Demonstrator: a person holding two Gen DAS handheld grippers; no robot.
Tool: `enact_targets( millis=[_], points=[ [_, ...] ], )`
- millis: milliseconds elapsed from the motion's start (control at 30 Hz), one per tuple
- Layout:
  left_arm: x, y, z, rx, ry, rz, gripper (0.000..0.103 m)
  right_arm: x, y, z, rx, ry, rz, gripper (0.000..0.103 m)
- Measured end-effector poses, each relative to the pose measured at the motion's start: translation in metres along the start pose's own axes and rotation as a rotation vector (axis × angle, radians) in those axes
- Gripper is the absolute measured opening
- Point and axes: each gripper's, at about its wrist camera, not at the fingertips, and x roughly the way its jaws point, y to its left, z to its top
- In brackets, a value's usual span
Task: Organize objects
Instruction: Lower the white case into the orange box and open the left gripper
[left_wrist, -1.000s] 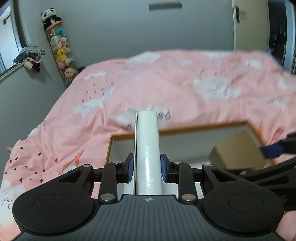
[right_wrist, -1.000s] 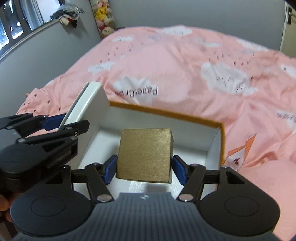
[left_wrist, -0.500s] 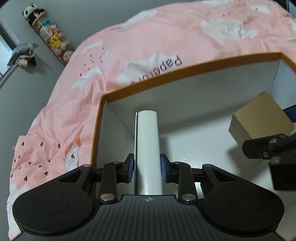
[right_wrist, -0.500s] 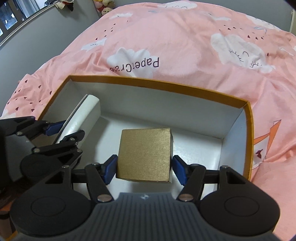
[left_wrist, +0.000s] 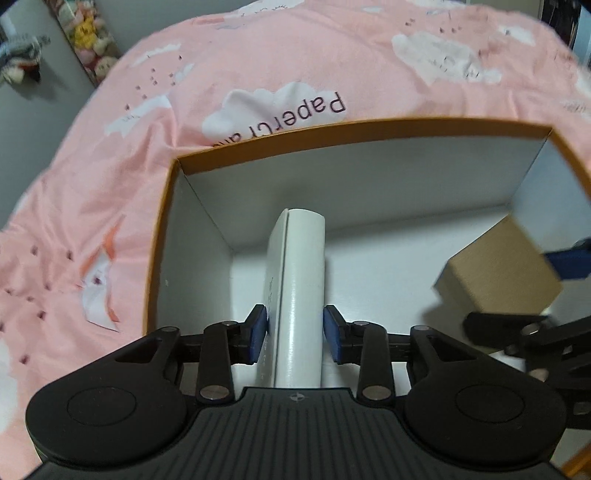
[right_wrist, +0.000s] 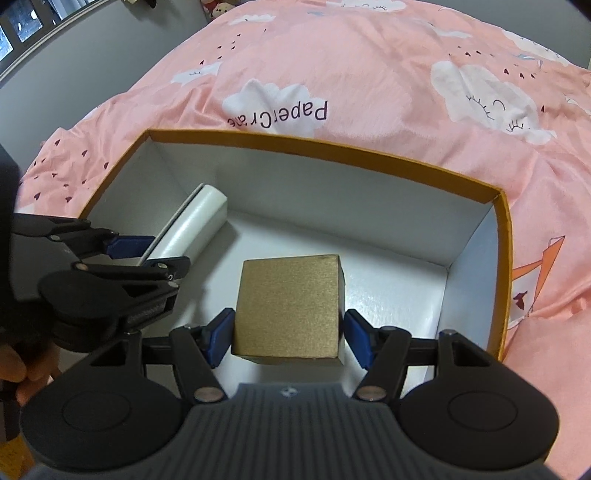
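Note:
An open box with an orange rim (left_wrist: 347, 127) (right_wrist: 332, 146) and white inside lies on the pink bed. My left gripper (left_wrist: 295, 334) is inside it on the left; the white flat box (left_wrist: 301, 295) stands between its jaws, with small gaps at both pads. The white box also shows in the right wrist view (right_wrist: 192, 229). My right gripper (right_wrist: 286, 336) holds the gold cube (right_wrist: 290, 306) low inside the box, pads touching or nearly touching. The cube also shows in the left wrist view (left_wrist: 498, 269).
A pink cloud-print bedspread (right_wrist: 369, 74) surrounds the box. Grey walls stand on the left. A hanging column of plush toys (left_wrist: 88, 40) is at the far left corner. A hand (right_wrist: 18, 373) holds the left gripper.
Both grippers have gone down deeper into the open box. The left jaws have parted slightly from the white box. The gold cube now sits near the box floor.

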Motion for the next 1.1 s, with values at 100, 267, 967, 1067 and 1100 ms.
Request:
enact_targets(
  millis=[100,267,967,1067,1100],
  points=[
    [-0.003,0.006,-0.001,-0.035,0.006,-0.087,0.041,0.002,0.002,-0.001,-0.002,0.012,0.0,0.065],
    [-0.003,0.022,-0.002,-0.111,0.037,-0.257,0.04,0.006,0.003,-0.001,0.002,0.033,0.001,0.065],
    [-0.003,-0.011,0.005,0.233,0.05,-0.19,0.041,0.013,-0.015,-0.004,0.015,0.102,0.009,0.065],
    [0.002,-0.025,0.001,0.324,0.07,-0.172,0.041,0.014,-0.023,-0.006,0.03,0.111,0.019,0.065],
    [0.005,-0.029,0.0,0.354,0.076,-0.14,0.043,0.013,-0.024,-0.007,0.031,0.114,0.029,0.065]
  ],
)
